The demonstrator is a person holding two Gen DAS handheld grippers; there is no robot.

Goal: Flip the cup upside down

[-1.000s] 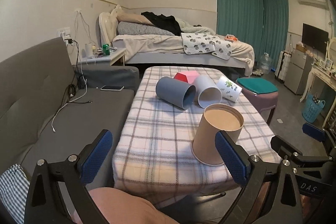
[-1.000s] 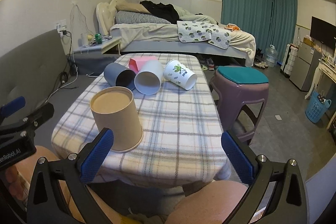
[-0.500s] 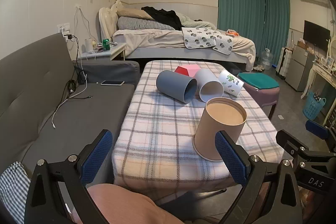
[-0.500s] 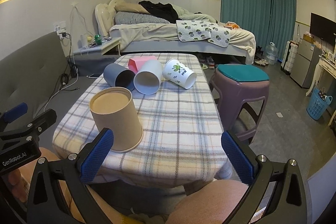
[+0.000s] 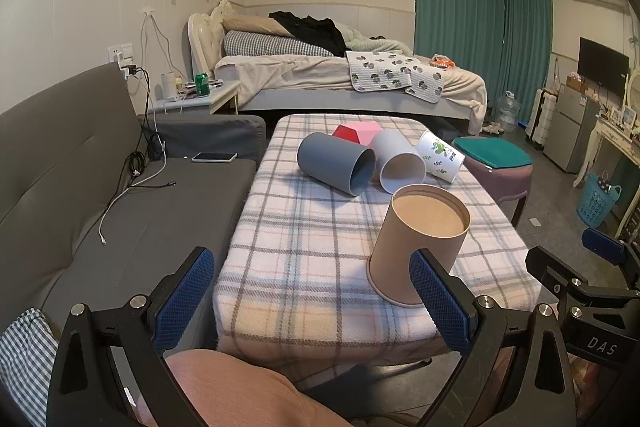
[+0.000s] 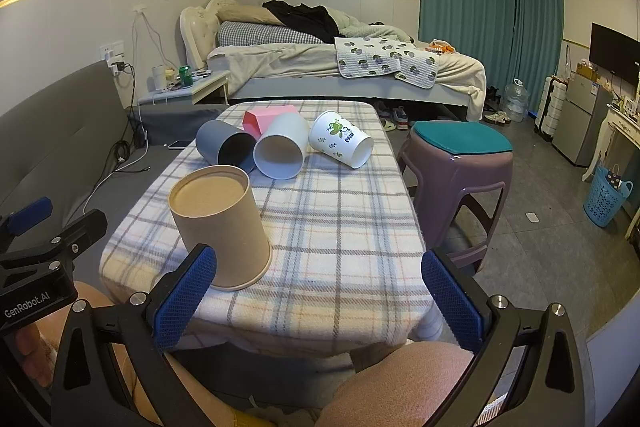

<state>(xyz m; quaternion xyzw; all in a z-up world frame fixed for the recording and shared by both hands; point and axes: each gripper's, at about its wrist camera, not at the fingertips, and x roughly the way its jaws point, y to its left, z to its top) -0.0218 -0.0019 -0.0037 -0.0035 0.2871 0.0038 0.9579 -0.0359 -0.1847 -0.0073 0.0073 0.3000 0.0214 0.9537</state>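
compared with a second ago the layout on the table [image 5: 320, 267] is unchanged: the brown paper cup [image 5: 416, 239] stands upside down, rim on the plaid cloth, near the front edge, and only the camera framing has shifted slightly. the left hand-held gripper [image 5: 312, 291] is wide open and holds nothing; its right finger overlaps the cup's lower side in that view, but contact cannot be confirmed. the right hand-held gripper [image 6: 320, 291] is likewise wide open and empty, its left finger crossing the cup's [image 6: 222, 223] base edge in view. behind the brown cup lie three cups on their sides: a dark grey cup [image 5: 336, 163], a light grey cup [image 5: 398, 167] touching it, and a white printed cup [image 5: 440, 157] just beside. a pink and red box [image 5: 358, 133] sits behind them. the path between the grippers and the brown cup is unobstructed. a grey sofa [image 5: 120, 211] with a phone [image 5: 214, 157] and cables lies left of the table, seen fully only from the left wrist. the purple stool [image 6: 460, 163] with a teal cushion stands right of the table, seen in full from the right wrist, which also shows the left gripper's body at its left edge.
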